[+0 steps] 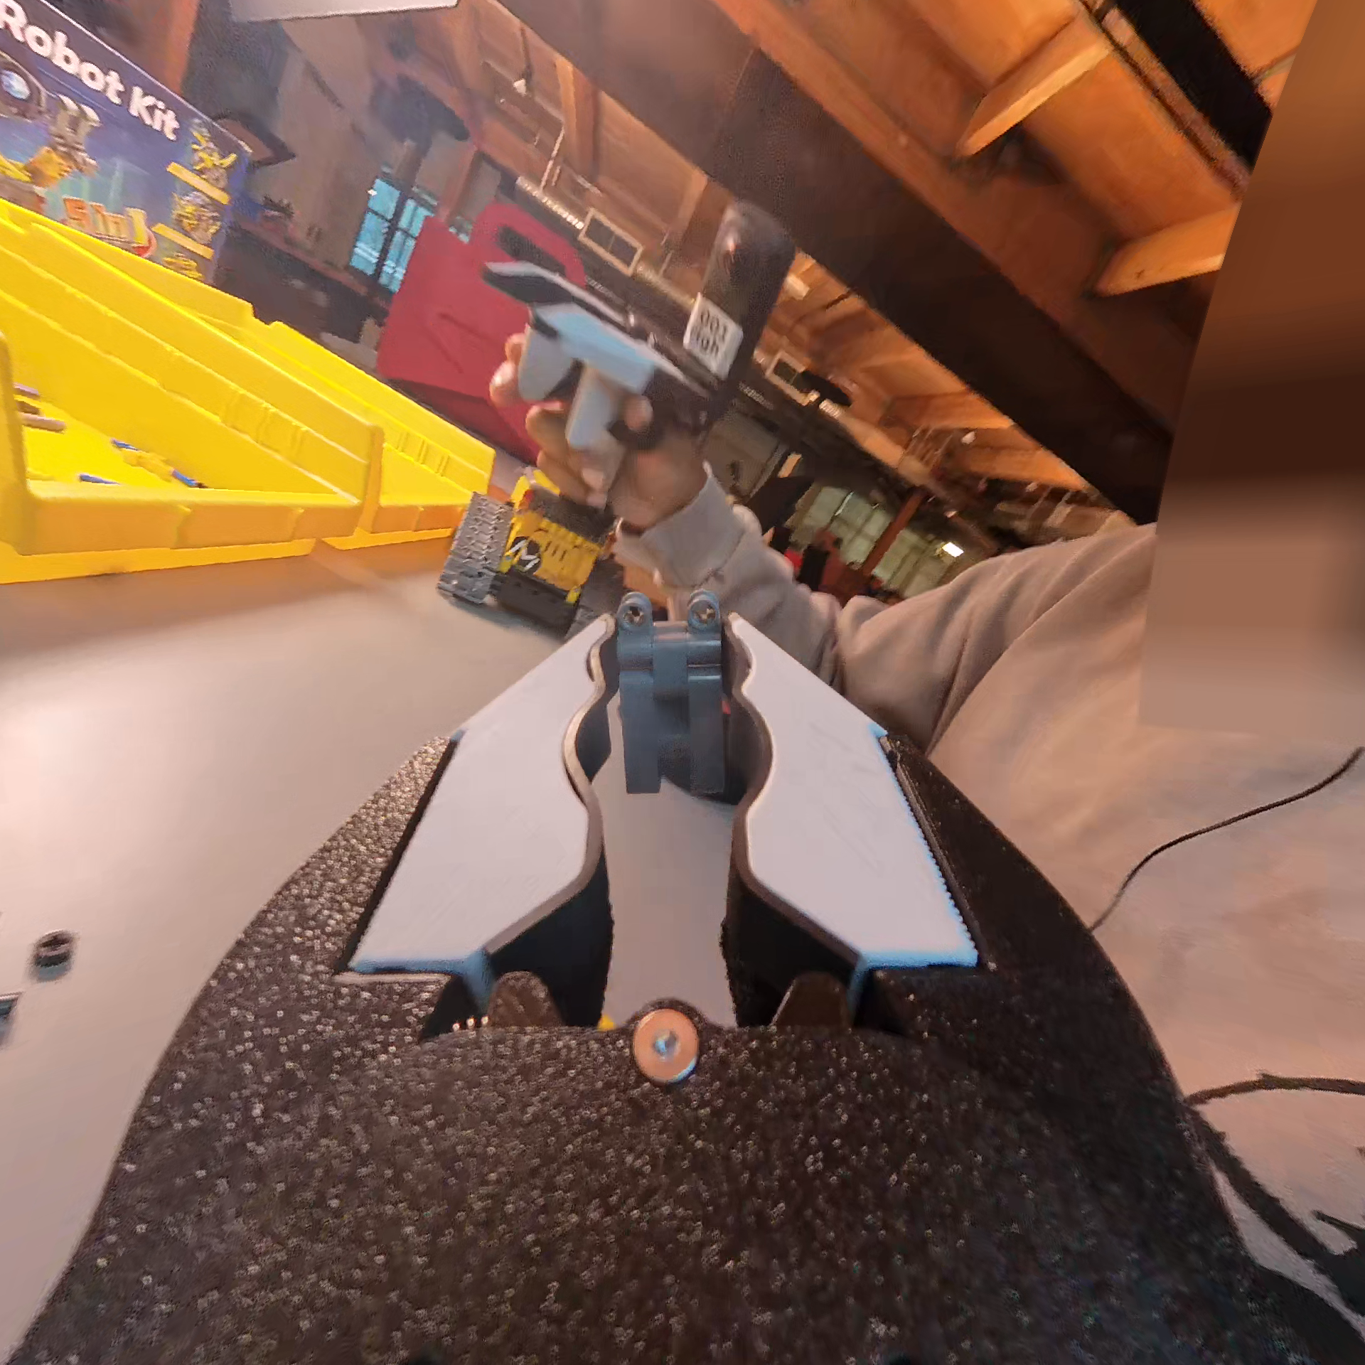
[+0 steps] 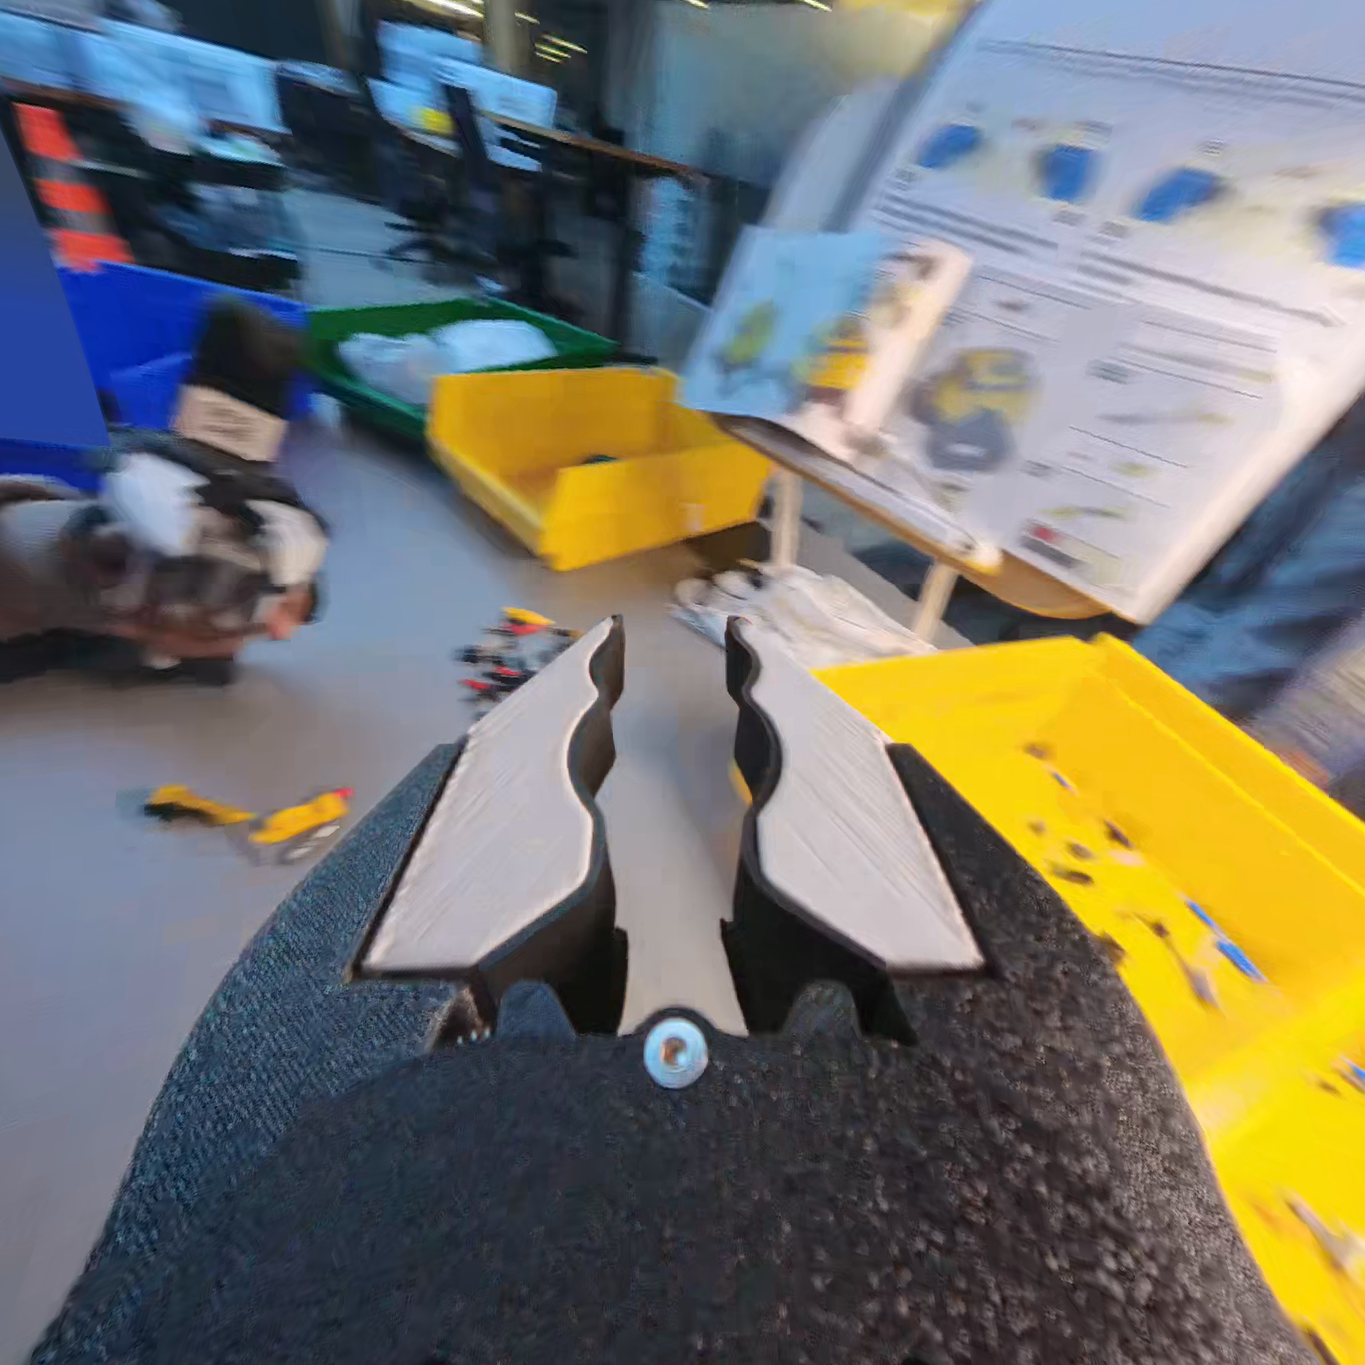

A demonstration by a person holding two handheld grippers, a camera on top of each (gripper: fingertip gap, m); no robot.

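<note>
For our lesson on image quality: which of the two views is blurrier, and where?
Right wrist view: motion blur smears the instruction sheet and yellow tray; left wrist view: sharper, the grey part in the left gripper crisp, edges bent by the wide lens.

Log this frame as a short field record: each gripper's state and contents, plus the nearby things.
left gripper: shut on a grey plastic part, held above the grey table
right gripper: open, empty, view blurred
ahead of left: yellow and black tracked model, yellow compartment tray
ahead of right: small loose parts, yellow bin
beside right: yellow tray of small pieces, instruction sheet on a stand
</note>
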